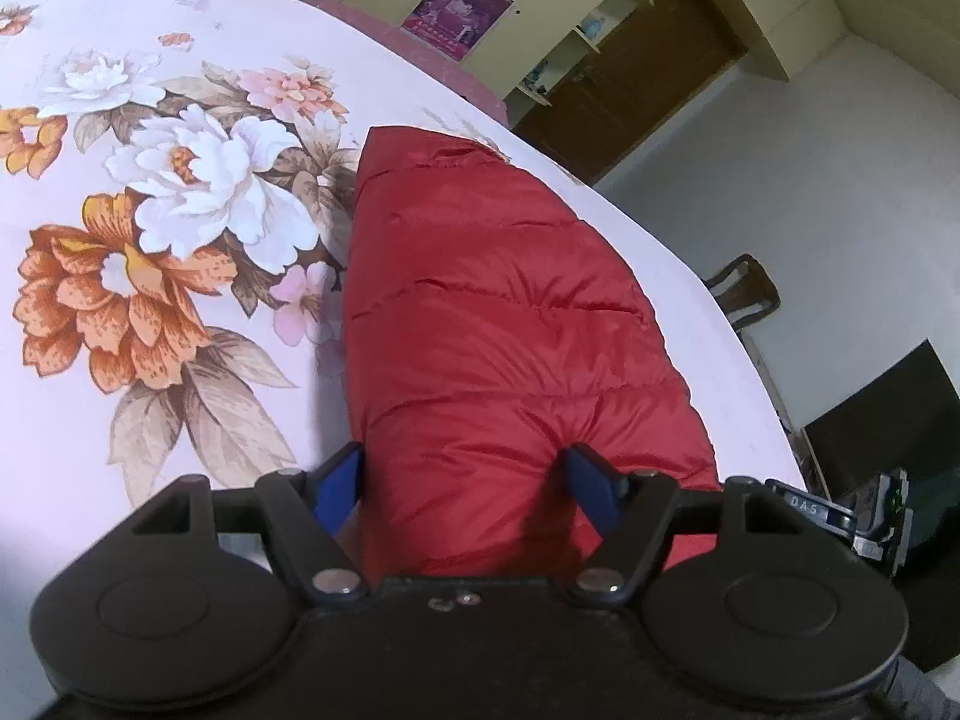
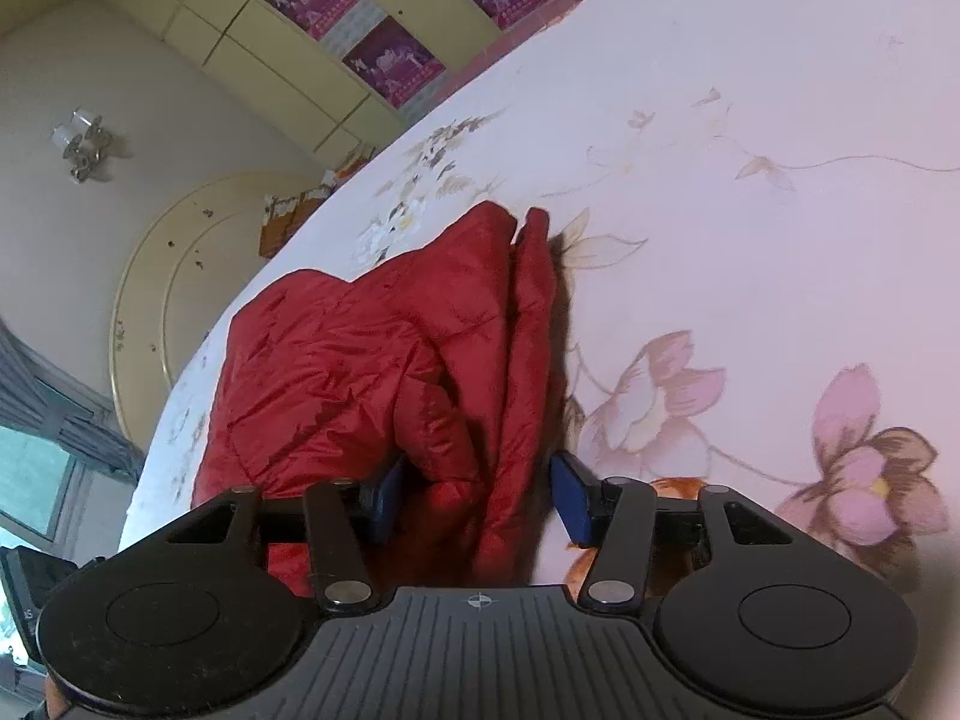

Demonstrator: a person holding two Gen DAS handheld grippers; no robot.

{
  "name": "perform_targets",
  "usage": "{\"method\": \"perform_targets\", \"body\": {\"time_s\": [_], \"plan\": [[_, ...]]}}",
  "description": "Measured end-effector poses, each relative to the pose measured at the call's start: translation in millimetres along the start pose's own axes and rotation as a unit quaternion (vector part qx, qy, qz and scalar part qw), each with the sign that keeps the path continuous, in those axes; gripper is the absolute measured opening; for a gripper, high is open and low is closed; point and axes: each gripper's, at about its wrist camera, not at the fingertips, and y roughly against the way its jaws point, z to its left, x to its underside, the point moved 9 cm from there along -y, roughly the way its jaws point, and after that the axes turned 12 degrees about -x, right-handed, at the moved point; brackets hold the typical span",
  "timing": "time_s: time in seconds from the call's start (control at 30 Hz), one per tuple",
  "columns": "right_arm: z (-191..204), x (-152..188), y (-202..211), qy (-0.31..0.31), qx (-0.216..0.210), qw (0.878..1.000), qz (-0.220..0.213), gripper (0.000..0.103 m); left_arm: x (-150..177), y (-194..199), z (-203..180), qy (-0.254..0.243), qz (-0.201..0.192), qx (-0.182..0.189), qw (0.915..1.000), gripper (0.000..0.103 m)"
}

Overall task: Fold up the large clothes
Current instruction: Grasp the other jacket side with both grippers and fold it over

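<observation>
A red quilted puffer jacket (image 1: 498, 324) lies folded into a long bundle on the floral bedsheet (image 1: 150, 240). My left gripper (image 1: 465, 486) stands wide open with its blue pads either side of the near end of the bundle, the fabric bulging between them. In the right wrist view the same jacket (image 2: 372, 372) shows as stacked layers with a folded edge on its right side. My right gripper (image 2: 480, 495) is also open, its pads straddling the near folded edge without pinching it.
The bed's edge (image 1: 690, 264) curves down the right of the left view, with floor, a dark wooden chair (image 1: 744, 288) and a black box (image 1: 882, 408) beyond. In the right view, a round pale tabletop (image 2: 180, 276) leans against the wall past the bed edge.
</observation>
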Motion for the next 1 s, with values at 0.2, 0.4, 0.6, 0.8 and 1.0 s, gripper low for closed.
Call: {"method": "perform_targets", "body": {"time_s": [0.2, 0.4, 0.6, 0.8, 1.0], "plan": [[-12.6, 5.2, 9.0, -0.086, -0.062, 0.994, -0.030, 0.031, 3.9, 6.1, 4.9, 0.028, -0.008, 0.001, 0.9996, 0.066], [-2.4, 8.6, 15.5, -0.088, -0.083, 0.992, -0.034, 0.076, 8.5, 7.0, 11.8, 0.050, -0.006, 0.005, 0.9987, 0.066], [1.3, 7.4, -2.8, -0.091, -0.080, 0.992, -0.028, 0.043, 6.9, 2.6, 8.3, 0.049, -0.005, 0.005, 0.9988, 0.060], [25.4, 5.9, 8.8, -0.037, -0.076, 0.996, -0.027, 0.023, 4.0, 16.9, -6.6, 0.014, -0.029, -0.001, 0.9995, 0.052], [61.2, 5.8, 11.9, 0.006, -0.081, 0.996, -0.035, 0.022, -13.0, 50.0, -6.8, 0.003, -0.061, 0.011, 0.9980, 0.051]]}}
